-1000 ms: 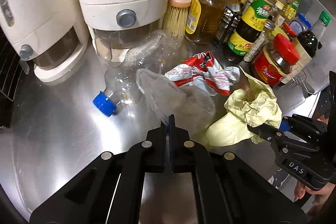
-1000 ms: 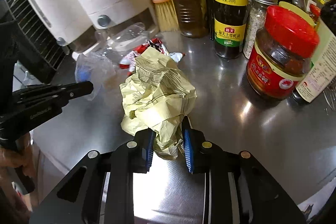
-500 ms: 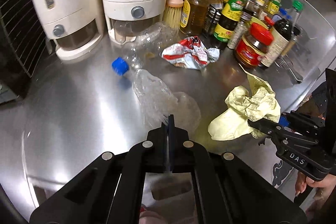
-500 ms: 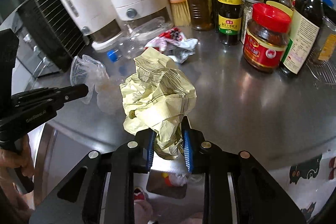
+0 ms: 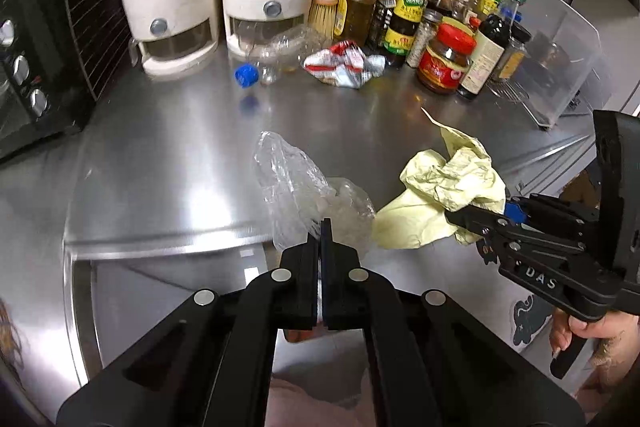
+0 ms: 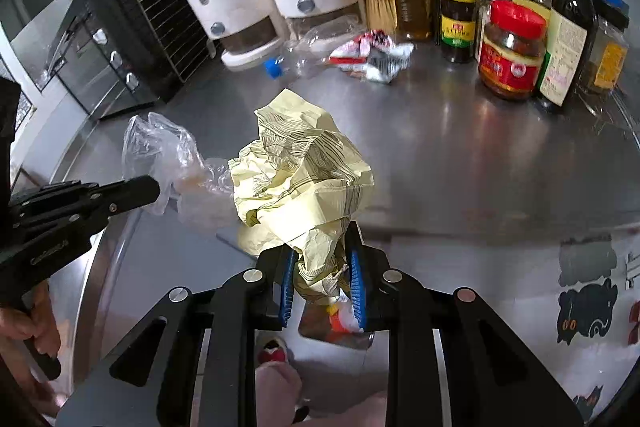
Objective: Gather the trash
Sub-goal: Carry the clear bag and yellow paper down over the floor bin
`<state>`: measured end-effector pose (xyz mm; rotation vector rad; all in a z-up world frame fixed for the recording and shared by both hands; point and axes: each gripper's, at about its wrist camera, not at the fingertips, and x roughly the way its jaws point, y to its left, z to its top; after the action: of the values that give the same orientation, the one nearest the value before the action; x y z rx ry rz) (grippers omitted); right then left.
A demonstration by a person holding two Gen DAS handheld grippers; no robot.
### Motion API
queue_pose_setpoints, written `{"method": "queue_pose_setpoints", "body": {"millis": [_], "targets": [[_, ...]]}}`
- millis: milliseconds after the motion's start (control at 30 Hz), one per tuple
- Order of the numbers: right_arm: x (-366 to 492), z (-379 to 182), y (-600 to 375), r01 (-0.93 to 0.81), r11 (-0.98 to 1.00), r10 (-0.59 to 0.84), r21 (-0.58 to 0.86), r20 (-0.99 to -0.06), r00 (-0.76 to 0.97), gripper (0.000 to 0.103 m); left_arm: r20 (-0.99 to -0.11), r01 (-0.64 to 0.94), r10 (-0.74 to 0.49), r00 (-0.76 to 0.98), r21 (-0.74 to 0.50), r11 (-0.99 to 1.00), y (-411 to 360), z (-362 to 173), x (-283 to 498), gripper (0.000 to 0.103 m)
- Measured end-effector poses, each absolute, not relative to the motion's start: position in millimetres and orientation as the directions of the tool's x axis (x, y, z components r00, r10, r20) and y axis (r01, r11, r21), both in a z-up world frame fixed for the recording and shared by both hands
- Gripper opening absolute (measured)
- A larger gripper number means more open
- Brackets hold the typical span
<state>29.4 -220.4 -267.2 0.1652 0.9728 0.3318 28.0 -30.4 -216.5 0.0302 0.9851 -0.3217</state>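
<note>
Red-lidded jar (image 5: 446, 61) of brown paste upper right; clear bag (image 5: 298, 193) pinched by left gripper (image 5: 323, 227), yellow wrapper (image 6: 298, 179) clamped by right gripper (image 6: 322, 275), both angled down

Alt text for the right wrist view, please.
The right gripper is shut on crumpled yellow paper above a steel counter's edge. Beside it, the left gripper pinches a clear plastic bag; a crushed bottle and red wrapper remain by the condiment jars.
</note>
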Motion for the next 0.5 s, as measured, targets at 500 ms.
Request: {"method": "queue_pose_setpoints", "body": {"millis": [500], "targets": [[-1.1,-344.8,-218.5,-0.133,0.948,0.318,0.289,-0.873,0.370,0.024,-0.913,0.265,-0.229,0.339,-0.141,0.954,-18.3,-306.1,-7.5,0.000]]}}
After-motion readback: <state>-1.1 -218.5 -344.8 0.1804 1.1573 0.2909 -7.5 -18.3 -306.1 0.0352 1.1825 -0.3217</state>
